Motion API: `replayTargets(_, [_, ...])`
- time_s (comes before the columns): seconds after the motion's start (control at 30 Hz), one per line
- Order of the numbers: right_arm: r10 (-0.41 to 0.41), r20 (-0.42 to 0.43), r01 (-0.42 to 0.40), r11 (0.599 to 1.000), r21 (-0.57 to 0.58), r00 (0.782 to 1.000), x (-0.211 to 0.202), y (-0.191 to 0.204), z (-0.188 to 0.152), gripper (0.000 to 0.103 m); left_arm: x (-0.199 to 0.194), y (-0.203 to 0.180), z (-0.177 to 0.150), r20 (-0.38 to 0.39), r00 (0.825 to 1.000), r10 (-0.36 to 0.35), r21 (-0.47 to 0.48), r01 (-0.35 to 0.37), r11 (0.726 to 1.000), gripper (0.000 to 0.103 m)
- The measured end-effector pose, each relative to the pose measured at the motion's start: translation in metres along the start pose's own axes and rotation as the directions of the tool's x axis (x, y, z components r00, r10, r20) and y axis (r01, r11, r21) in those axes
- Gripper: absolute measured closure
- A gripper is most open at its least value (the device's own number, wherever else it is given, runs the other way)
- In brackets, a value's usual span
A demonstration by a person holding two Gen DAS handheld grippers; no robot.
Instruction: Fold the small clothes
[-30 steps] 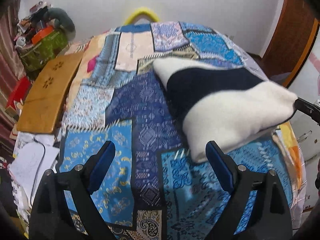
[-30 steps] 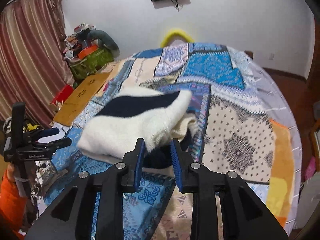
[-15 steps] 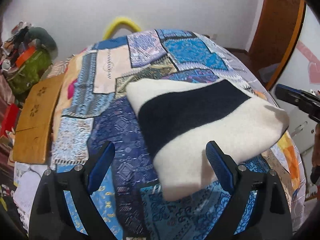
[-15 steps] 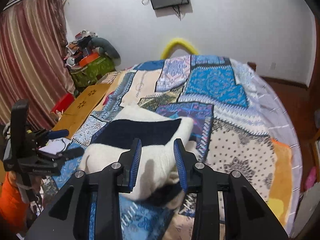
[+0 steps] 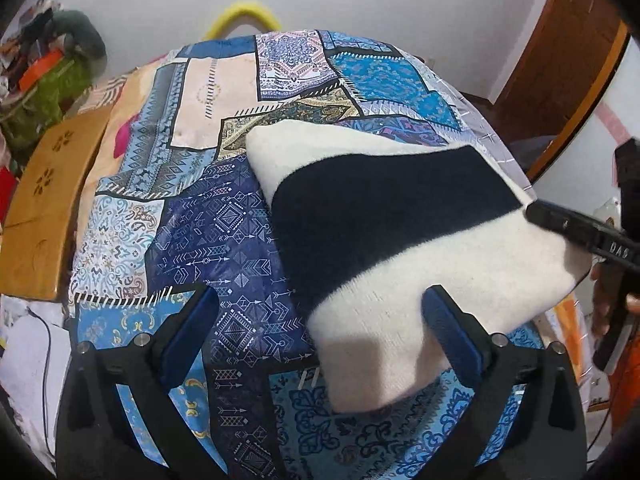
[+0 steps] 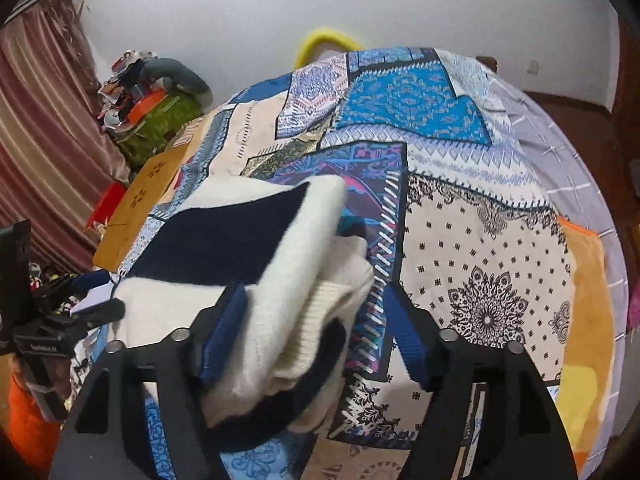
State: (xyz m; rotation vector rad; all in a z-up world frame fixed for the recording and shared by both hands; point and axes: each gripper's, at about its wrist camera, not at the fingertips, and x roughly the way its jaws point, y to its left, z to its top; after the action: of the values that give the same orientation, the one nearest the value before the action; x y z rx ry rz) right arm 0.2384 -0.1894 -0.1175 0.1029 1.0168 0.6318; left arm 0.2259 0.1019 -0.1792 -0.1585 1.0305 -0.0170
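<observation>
The folded sweater [image 6: 256, 280] is being released: right gripper [image 6: 312, 332] jaws opening, left gripper [image 5: 320, 332] opening, empty; withdrawal toward six o'clock is advised.

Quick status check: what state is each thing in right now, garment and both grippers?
Cream and navy sweater: folded, lying on the patchwork bedspread.
Left gripper: jaws opening, nothing gripped.
Right gripper: jaws opening, sweater's end between them, released.
</observation>
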Motion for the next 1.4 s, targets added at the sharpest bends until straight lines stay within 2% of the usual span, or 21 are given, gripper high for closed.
replayTargets(0.17, [0.070, -0.041, -0.067, 0.994, 0.084, 0.997, 0.010, -0.011, 0.001, 0.031, 0.006, 0.003, 0.014, -0.009, 1.000, -0.014, -0.035, 0.013, 0.999, 0.000])
replayTargets(0.33, [0.162, -0.093, -0.141, 0.970, 0.198, 0.982, 0.026, -0.021, 0.004, 0.031, 0.037, 0.016, 0.025, -0.083, 0.990, -0.116, -0.155, 0.103, 0.983, 0.000])
replayTargets(0.4, [0.182, -0.115, -0.153, 0.963, 0.222, 0.977, 0.033, -0.023, 0.003, 0.031, 0.048, 0.023, 0.026, -0.104, 0.980, -0.172, -0.220, 0.146, 0.965, 0.000])
replayTargets(0.47, [0.213, -0.137, -0.174, 0.951, 0.256, 0.967, 0.040, -0.026, 0.001, 0.030, 0.061, 0.031, 0.026, -0.124, 0.961, -0.247, -0.292, 0.203, 0.935, 0.000])
replayTargets(0.53, [0.230, -0.150, -0.182, 0.943, 0.280, 0.961, 0.045, -0.027, -0.001, 0.028, 0.070, 0.036, 0.026, -0.133, 0.948, -0.290, -0.337, 0.232, 0.913, 0.000])
replayTargets(0.7, [0.265, -0.165, -0.208, 0.931, 0.299, 0.950, 0.054, -0.030, -0.004, 0.023, 0.080, 0.035, 0.028, -0.142, 0.933, -0.330, -0.355, 0.263, 0.897, 0.000])
replayTargets(0.77, [0.292, -0.174, -0.224, 0.918, 0.329, 0.941, 0.059, -0.033, -0.005, 0.020, 0.088, 0.036, 0.029, -0.152, 0.914, -0.376, -0.387, 0.295, 0.874, 0.000])
replayTargets(0.87, [0.317, -0.176, -0.241, 0.904, 0.353, 0.932, 0.064, -0.035, -0.007, 0.019, 0.101, 0.041, 0.028, -0.162, 0.875, -0.455, -0.457, 0.343, 0.821, 0.000])
replayTargets(0.97, [0.328, -0.175, -0.252, 0.901, 0.352, 0.929, 0.063, -0.035, -0.008, 0.022, 0.102, 0.042, 0.028, -0.153, 0.863, -0.482, -0.470, 0.365, 0.803, 0.004])
replayTargets(1.03, [0.333, -0.176, -0.260, 0.904, 0.341, 0.927, 0.061, -0.033, -0.007, 0.028, 0.102, 0.041, 0.028, -0.147, 0.843, -0.517, -0.476, 0.397, 0.784, 0.011])
replayTargets(1.1, [0.339, -0.170, -0.271, 0.905, 0.328, 0.925, 0.058, -0.030, -0.005, 0.036, 0.099, 0.042, 0.028, -0.140, 0.847, -0.513, -0.480, 0.395, 0.783, 0.016])
replayTargets(1.17, [0.346, -0.162, -0.280, 0.902, 0.328, 0.924, 0.055, -0.028, -0.002, 0.047, 0.093, 0.038, 0.030, -0.134, 0.857, -0.497, -0.455, 0.392, 0.799, 0.020])
replayTargets(1.33, [0.324, -0.148, -0.273, 0.918, 0.288, 0.934, 0.046, -0.018, 0.004, 0.057, 0.072, 0.029, 0.037, -0.116, 0.887, -0.448, -0.382, 0.376, 0.844, 0.030])
replayTargets(1.4, [0.320, -0.135, -0.275, 0.922, 0.271, 0.938, 0.039, -0.012, 0.007, 0.059, 0.062, 0.027, 0.040, -0.100, 0.892, -0.441, -0.361, 0.380, 0.852, 0.032])
